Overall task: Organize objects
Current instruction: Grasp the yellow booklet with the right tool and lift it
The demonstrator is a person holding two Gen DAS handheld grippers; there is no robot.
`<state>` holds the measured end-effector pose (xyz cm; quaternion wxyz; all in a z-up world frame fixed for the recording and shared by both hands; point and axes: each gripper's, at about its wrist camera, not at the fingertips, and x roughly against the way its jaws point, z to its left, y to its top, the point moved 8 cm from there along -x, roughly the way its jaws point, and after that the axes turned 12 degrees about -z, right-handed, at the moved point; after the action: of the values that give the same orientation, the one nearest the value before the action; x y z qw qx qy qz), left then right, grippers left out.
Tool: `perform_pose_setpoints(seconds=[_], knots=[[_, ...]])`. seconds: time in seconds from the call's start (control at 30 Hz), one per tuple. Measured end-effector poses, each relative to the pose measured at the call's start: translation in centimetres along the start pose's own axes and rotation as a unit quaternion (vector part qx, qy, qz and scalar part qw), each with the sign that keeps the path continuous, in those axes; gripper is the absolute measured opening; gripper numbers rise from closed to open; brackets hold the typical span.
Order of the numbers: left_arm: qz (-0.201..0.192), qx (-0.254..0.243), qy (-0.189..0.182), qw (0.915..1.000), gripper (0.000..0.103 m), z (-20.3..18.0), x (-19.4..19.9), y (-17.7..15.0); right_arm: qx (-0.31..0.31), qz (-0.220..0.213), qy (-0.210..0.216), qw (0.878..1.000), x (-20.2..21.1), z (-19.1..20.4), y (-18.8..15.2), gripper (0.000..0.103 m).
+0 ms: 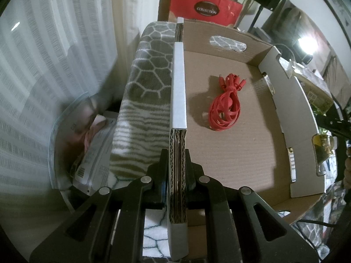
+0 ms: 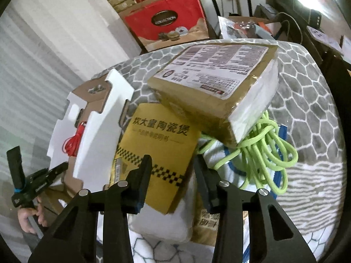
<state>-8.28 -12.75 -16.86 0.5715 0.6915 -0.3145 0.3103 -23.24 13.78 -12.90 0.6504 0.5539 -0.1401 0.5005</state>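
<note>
My left gripper (image 1: 177,153) is shut on the near side wall of an open cardboard box (image 1: 178,83). A coiled red cable (image 1: 226,105) lies on the box floor. In the right wrist view the same box (image 2: 96,118) stands at the left with the red cable (image 2: 73,142) inside, and a hand (image 2: 28,217) holds the left gripper (image 2: 37,184) at its corner. My right gripper (image 2: 172,162) is open just above a yellow booklet (image 2: 158,140), pads pressing on nothing. A wrapped gold package (image 2: 215,76) lies tilted over the booklet's far end. A lime green cord (image 2: 263,151) sits coiled beside it.
Everything rests on a grey blanket with a white cell pattern (image 2: 307,87) (image 1: 149,70). A red gift box (image 2: 169,22) (image 1: 204,6) stands behind. A clear plastic bag with papers (image 1: 92,149) lies left of the blanket, by a pale curtain. Dark furniture and cables crowd the far right.
</note>
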Motion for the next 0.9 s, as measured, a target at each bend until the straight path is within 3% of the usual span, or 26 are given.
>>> perform_pose_setpoints(seconds=[0.2, 0.4, 0.57, 0.67, 0.8, 0.87, 0.9], knots=[[0.000, 0.001, 0.000, 1.0000, 0.010, 0.0, 0.0, 0.0, -0.008, -0.010, 0.000, 1.000, -0.8, -0.9, 0.5, 0.041], [-0.001, 0.005, 0.002, 1.0000, 0.011, 0.0, 0.0, -0.1, 0.012, -0.030, 0.012, 0.999, -0.4, 0.7, 1.2, 0.042], [-0.002, 0.005, 0.001, 1.0000, 0.011, -0.2, 0.0, -0.1, 0.007, -0.017, 0.052, 0.998, -0.3, 2.2, 0.8, 0.041], [-0.001, 0.005, 0.002, 1.0000, 0.011, -0.1, 0.0, -0.1, -0.019, 0.004, 0.076, 0.997, -1.0, 2.7, 0.0, 0.031], [-0.001, 0.007, 0.002, 1.0000, 0.011, -0.2, 0.0, -0.2, -0.038, 0.014, 0.087, 0.995, -1.4, 3.1, -0.7, 0.031], [-0.001, 0.007, 0.002, 1.0000, 0.011, -0.2, 0.0, -0.2, -0.049, 0.015, 0.090, 0.995, -1.1, 3.1, -0.9, 0.039], [-0.001, 0.007, 0.002, 1.0000, 0.011, -0.2, 0.0, -0.1, -0.051, 0.014, 0.083, 0.995, -0.9, 3.0, -1.0, 0.048]])
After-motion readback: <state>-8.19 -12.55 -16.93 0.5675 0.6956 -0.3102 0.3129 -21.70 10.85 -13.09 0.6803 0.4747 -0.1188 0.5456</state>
